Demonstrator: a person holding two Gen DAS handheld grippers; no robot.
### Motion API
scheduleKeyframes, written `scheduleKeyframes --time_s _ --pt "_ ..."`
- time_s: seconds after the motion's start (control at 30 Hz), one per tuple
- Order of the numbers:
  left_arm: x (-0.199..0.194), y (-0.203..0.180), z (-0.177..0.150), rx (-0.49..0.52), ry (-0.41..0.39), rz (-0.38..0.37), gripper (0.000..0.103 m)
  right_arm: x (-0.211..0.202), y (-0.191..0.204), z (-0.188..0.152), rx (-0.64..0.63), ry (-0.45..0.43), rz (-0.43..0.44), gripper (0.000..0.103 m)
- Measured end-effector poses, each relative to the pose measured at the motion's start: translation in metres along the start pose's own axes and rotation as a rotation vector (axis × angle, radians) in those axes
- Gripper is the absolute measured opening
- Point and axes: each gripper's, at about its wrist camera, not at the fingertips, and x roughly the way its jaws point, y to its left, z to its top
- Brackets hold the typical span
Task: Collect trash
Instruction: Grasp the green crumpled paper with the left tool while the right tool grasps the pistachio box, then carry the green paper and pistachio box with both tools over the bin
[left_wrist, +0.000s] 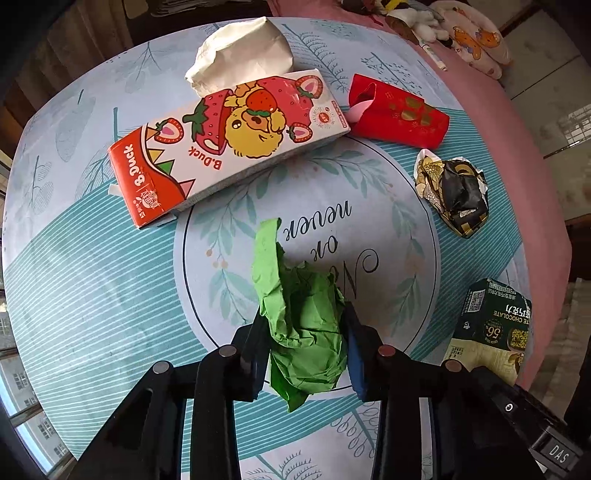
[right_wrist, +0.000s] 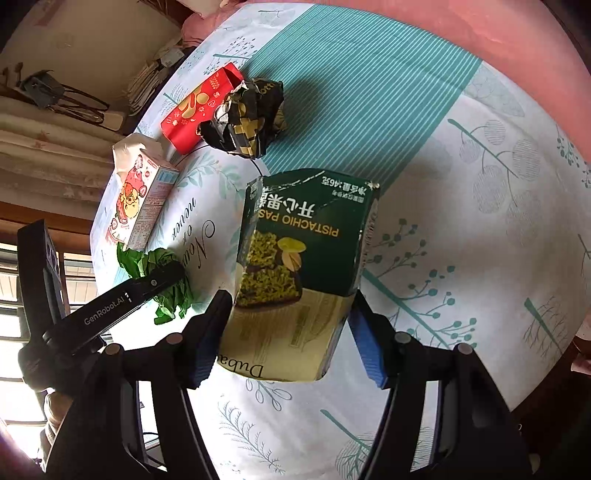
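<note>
My left gripper (left_wrist: 304, 354) is shut on a crumpled green paper (left_wrist: 295, 314), with the paper squeezed between both pads just over the round table. The same paper (right_wrist: 147, 264) and the left gripper's finger (right_wrist: 155, 282) show in the right wrist view. My right gripper (right_wrist: 291, 332) has a dark green pistachio chocolate box (right_wrist: 303, 258) between its fingers, both fingers against its sides; the box lies on the tablecloth. The box also shows at the right edge of the left wrist view (left_wrist: 491, 328).
On the leaf-print tablecloth (left_wrist: 92, 295) lie a strawberry B.Duck carton (left_wrist: 229, 144), a white crumpled paper (left_wrist: 240, 51), a red envelope box (left_wrist: 395, 107) and a black-gold crumpled wrapper (left_wrist: 454, 192). A pink bed with soft toys (left_wrist: 469, 37) lies beyond.
</note>
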Motion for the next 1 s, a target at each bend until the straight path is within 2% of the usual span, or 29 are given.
scheduleKeyframes --time_s 0.23,0.37,0.6,0.77,1.0 --pt "-0.030 -0.027 -0.034 0.067 -0.035 -0.008 0.035 -0.030 -0.014 -0.021 -0.032 0.003 0.019 0.061" --pt "-0.053 -0.043 -0.065 0.093 -0.063 -0.009 0.035 -0.052 -0.028 -0.040 -0.079 0.007 0.014 0.061" --pt "-0.082 -0.078 -0.136 0.075 -0.070 0.010 0.035 -0.083 -0.068 -0.075 -0.159 0.039 0.029 0.061" --pt "-0.097 -0.119 -0.192 0.065 -0.081 0.037 0.035 -0.115 -0.106 -0.100 -0.221 0.036 0.057 0.061" --pt "-0.095 -0.171 -0.273 0.035 -0.065 0.066 0.035 -0.153 -0.168 -0.136 -0.295 0.053 0.082 0.061"
